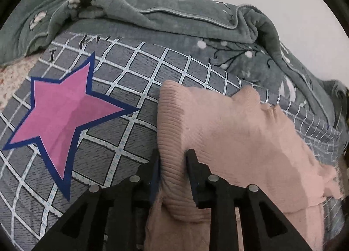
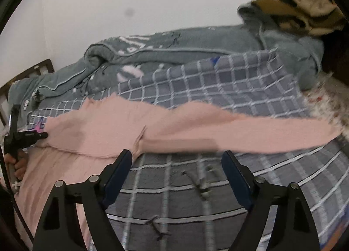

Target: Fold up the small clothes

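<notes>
A pink knitted sweater (image 1: pixel 235 129) lies on the grey checked bedsheet (image 1: pixel 122 89). My left gripper (image 1: pixel 173 156) is shut on the sweater's ribbed hem, which bulges between the fingers. In the right wrist view the sweater (image 2: pixel 122 124) stretches across the bed with one sleeve (image 2: pixel 261 133) lying out to the right. My left gripper (image 2: pixel 41 135) shows there at the far left, at the sweater's edge. My right gripper (image 2: pixel 176 157) is open and empty, just in front of the sleeve, above the sheet.
A rumpled grey-green quilt (image 1: pixel 152 15) lies along the wall side of the bed. A large pink star (image 1: pixel 65 116) is printed on the sheet. A brown pile of cloth (image 2: pixel 305 11) sits at the far right corner. A wooden headboard (image 2: pixel 41 68) is at the left.
</notes>
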